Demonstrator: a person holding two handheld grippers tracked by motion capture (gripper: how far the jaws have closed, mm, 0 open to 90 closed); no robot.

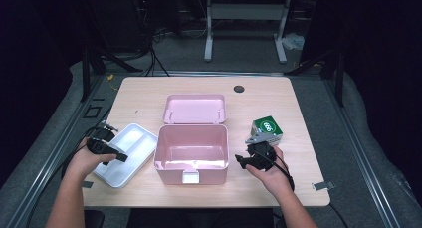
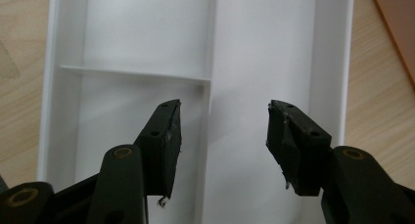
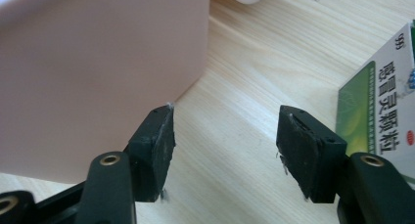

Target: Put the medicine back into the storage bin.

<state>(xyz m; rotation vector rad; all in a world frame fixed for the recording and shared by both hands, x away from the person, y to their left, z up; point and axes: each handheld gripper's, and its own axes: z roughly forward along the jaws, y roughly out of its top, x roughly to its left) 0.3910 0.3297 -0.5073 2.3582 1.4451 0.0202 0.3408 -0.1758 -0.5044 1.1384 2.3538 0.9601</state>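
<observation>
An open pink box [image 1: 191, 153] stands mid-table, its lid [image 1: 195, 108] lying flat behind it. A white divided tray [image 1: 127, 153] lies to its left. My left gripper [image 1: 121, 158] hovers over that tray [image 2: 264, 48], open [image 2: 222, 136], with nothing between its pads. A green and white medicine carton [image 1: 267, 130] sits right of the pink box. My right gripper [image 1: 240, 161] is low beside the box's right wall [image 3: 98, 62], open [image 3: 225, 145] over bare wood, with the carton [image 3: 386, 111] just off its right jaw.
The wooden table [image 1: 149, 91] has a dark round cable hole [image 1: 239, 88] at the back. Beyond the far edge are desk legs and cables on the floor. A corner of the pink box [image 2: 396, 23] shows past the tray's edge.
</observation>
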